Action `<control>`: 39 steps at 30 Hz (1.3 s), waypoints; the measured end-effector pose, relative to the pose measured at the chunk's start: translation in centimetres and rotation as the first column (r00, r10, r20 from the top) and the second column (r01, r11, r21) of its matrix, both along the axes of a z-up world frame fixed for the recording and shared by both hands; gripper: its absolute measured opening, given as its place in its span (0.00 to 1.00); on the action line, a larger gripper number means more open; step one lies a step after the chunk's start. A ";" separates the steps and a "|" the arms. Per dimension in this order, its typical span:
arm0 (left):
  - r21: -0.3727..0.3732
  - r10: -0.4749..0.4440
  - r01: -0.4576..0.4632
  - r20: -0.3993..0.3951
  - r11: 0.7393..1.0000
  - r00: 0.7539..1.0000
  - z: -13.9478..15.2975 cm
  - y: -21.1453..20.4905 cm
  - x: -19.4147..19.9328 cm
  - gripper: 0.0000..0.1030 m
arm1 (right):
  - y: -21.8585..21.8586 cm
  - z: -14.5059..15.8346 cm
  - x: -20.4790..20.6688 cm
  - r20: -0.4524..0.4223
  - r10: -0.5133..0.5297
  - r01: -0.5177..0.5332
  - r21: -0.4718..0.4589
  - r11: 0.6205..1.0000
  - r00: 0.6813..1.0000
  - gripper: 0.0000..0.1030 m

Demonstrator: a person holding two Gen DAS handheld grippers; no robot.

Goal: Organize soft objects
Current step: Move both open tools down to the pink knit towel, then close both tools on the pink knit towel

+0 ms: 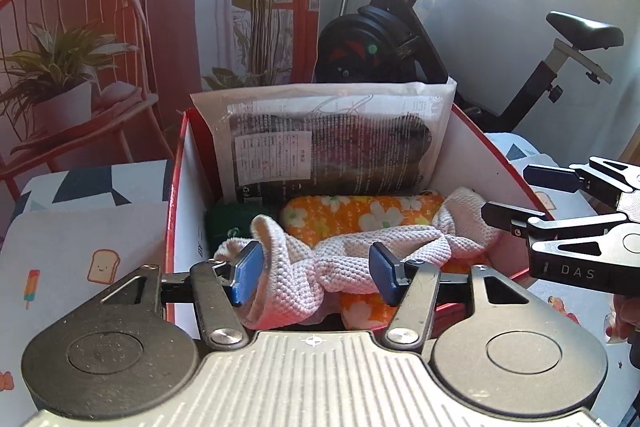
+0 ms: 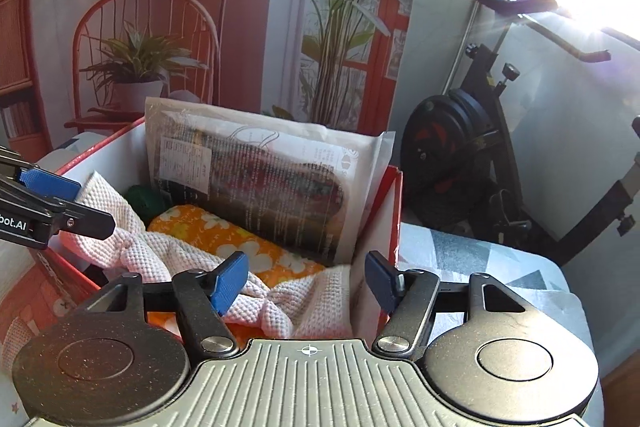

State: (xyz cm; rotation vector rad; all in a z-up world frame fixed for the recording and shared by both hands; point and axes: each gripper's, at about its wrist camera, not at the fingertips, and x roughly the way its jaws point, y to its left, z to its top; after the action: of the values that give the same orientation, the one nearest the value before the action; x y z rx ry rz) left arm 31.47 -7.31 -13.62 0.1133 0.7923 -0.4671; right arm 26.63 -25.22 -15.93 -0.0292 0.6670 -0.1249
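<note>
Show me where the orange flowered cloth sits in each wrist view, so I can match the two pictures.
Left wrist: the orange flowered cloth lies centre frame inside the red box, behind the white knit cloth.
Right wrist: the orange flowered cloth lies left of centre, partly under the white knit cloth.
Shared landmark: the clear plastic package standing upright at the box's back wall, right behind the orange cloth.

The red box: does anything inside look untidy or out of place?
Yes. The white knitted cloth lies twisted and bunched across the orange flowered cloth in the red box, not folded. The plastic package leans on the back wall and sticks out above the rim.
</note>
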 end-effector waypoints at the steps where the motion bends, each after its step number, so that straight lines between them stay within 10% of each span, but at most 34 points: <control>1: -0.015 0.001 -0.001 0.010 1.000 1.000 0.5 0.4 -0.4 0.64 | 0.0 0.2 -0.4 0.009 0.002 -0.002 0.004 1.000 1.000 0.63; 16: -0.131 0.087 -0.089 -0.023 0.987 0.996 -0.8 8.4 -7.6 0.71 | 0.5 -0.1 -11.0 0.126 -0.016 0.001 0.113 0.994 0.992 0.69; 39: -0.088 0.056 -0.076 -0.218 0.993 0.974 -10.7 8.3 -9.1 0.68 | 4.0 -10.0 -13.9 -0.145 -0.045 0.084 0.283 0.955 0.988 0.69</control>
State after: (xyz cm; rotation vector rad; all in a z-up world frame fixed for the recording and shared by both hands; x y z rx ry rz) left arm 22.32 1.03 -24.29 -0.0544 0.9816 -0.4583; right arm 12.77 -21.24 -25.94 0.2677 0.8187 -0.0880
